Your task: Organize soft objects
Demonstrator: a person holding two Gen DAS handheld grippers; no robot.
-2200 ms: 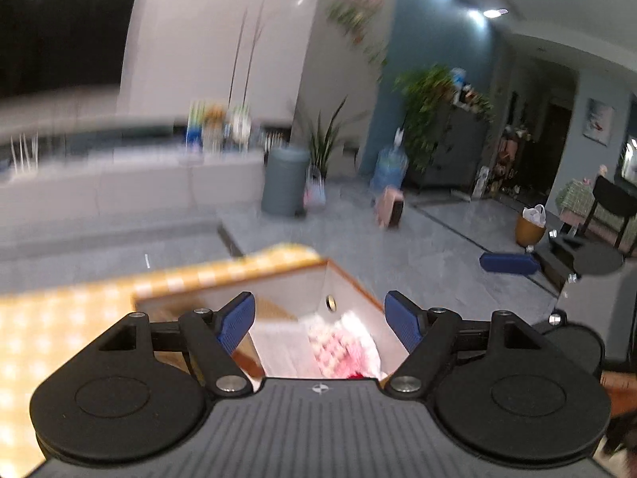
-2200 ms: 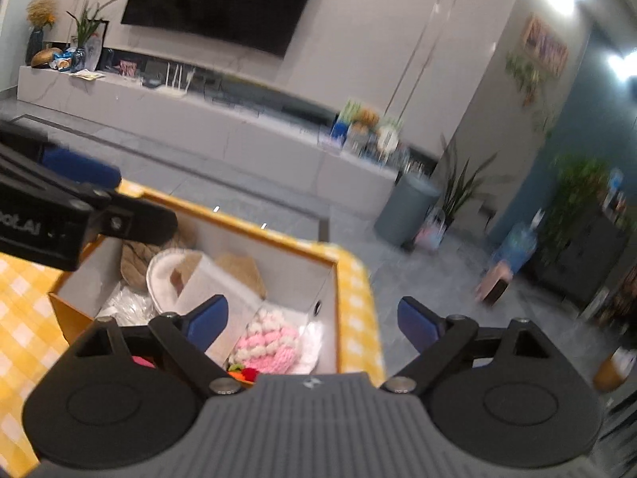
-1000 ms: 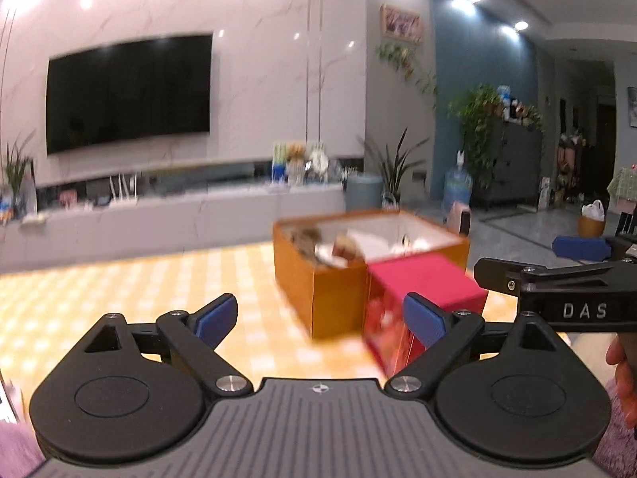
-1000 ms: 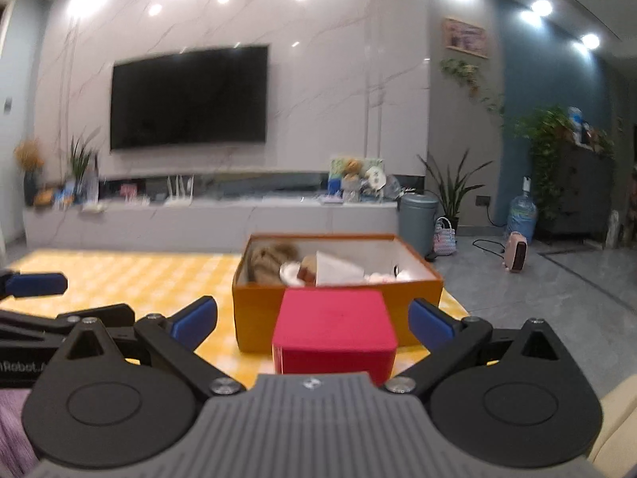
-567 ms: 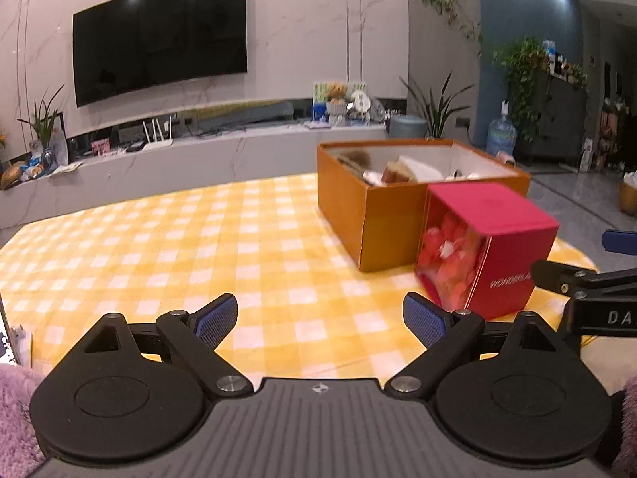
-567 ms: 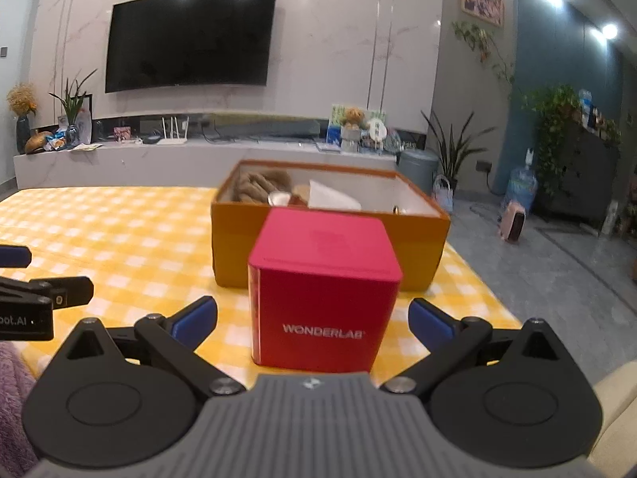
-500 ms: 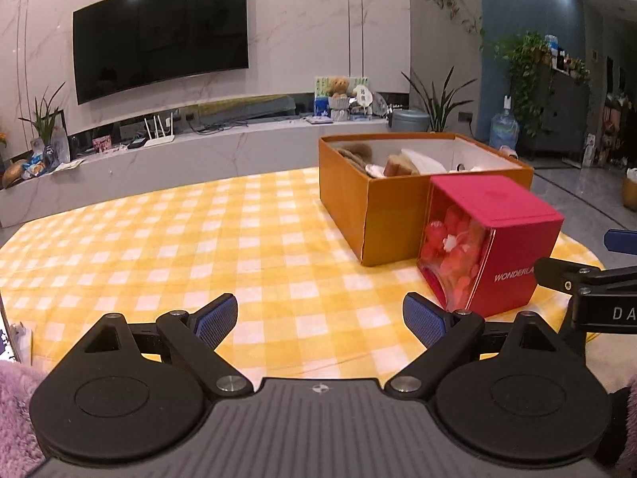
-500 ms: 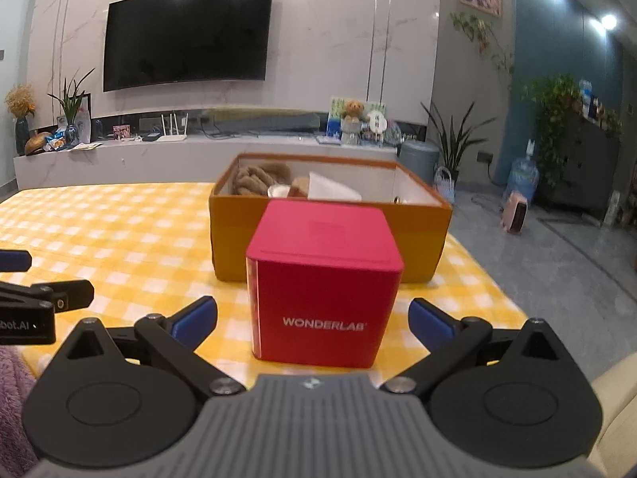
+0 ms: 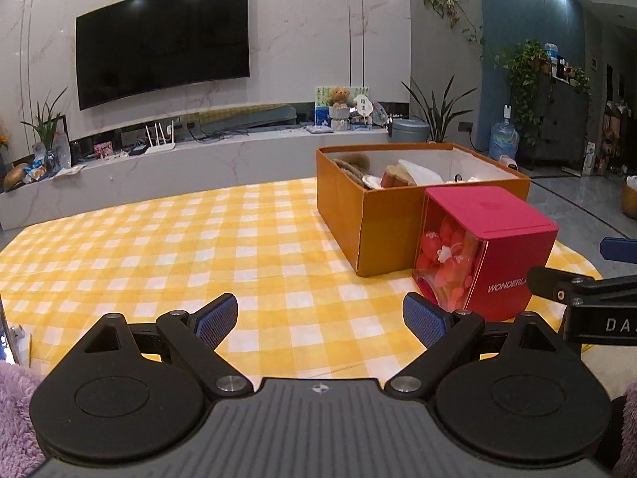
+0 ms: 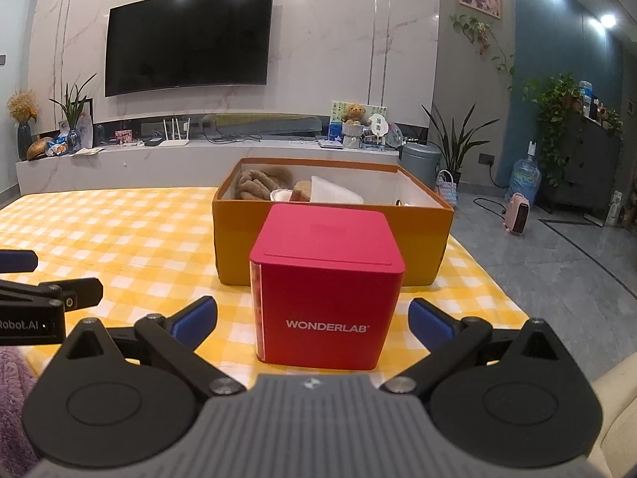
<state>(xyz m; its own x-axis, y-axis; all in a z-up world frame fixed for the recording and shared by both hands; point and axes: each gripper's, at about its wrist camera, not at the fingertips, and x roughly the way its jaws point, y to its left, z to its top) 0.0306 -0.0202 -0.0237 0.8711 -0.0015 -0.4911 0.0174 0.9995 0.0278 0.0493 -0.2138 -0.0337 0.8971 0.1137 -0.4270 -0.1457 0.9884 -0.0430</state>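
Note:
An open orange box (image 9: 382,235) (image 10: 231,239) stands on the yellow checked tablecloth (image 9: 179,247) and holds soft things: a brown plush piece (image 10: 262,183), a white cloth (image 10: 334,195) and others. A red cube box marked WONDERLAB (image 10: 326,290) (image 9: 501,259) stands in front of it, closed. My left gripper (image 9: 320,320) is open and empty, low over the near edge of the cloth, left of the cube. My right gripper (image 10: 312,318) is open and empty, just short of the cube's front face. The right gripper also shows in the left wrist view (image 9: 589,275).
A long white TV bench (image 9: 199,159) with a wall TV (image 9: 163,63) stands behind the table. Grey floor, plants, a bin (image 10: 420,159) and a water jug (image 10: 525,179) lie to the right. Purple fleece (image 9: 16,410) shows at the lower left.
Both grippers have pulled back from above the orange box to low at the table's near edge. Both stay open and empty. In the last half second little moves.

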